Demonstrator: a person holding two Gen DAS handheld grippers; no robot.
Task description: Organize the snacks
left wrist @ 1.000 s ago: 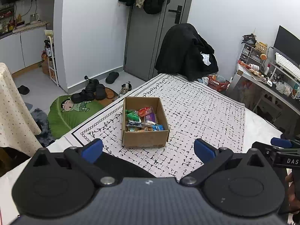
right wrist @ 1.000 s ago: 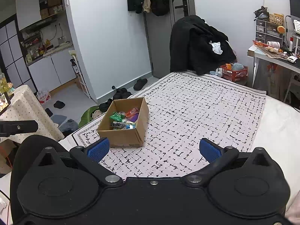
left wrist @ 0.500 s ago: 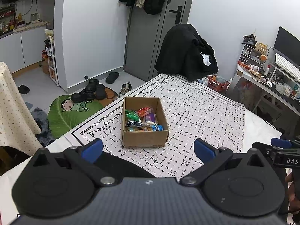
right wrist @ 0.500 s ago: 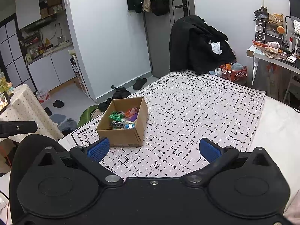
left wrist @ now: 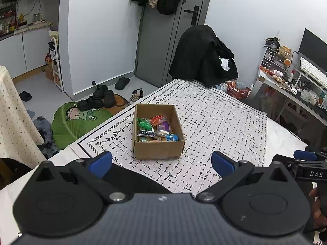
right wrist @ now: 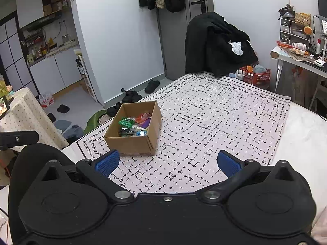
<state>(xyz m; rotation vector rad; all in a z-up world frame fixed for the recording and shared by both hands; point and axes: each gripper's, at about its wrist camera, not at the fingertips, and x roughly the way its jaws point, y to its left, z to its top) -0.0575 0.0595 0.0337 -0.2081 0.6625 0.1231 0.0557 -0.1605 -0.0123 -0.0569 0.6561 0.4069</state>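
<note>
Two claws held wide, nothing gripped: left claw (left wrist: 161, 162), right claw (right wrist: 166, 163). Cardboard box (left wrist: 158, 146) with snacks (left wrist: 155, 129) seen just ahead of left claw, ahead-left of right claw, on patterned cloth (right wrist: 214, 122).

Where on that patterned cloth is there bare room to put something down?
The patterned cloth lies bare from the cardboard box across to its far border near the red basket, and between the box and both open grippers. Only the box is crowded, filled with snack packets.
</note>
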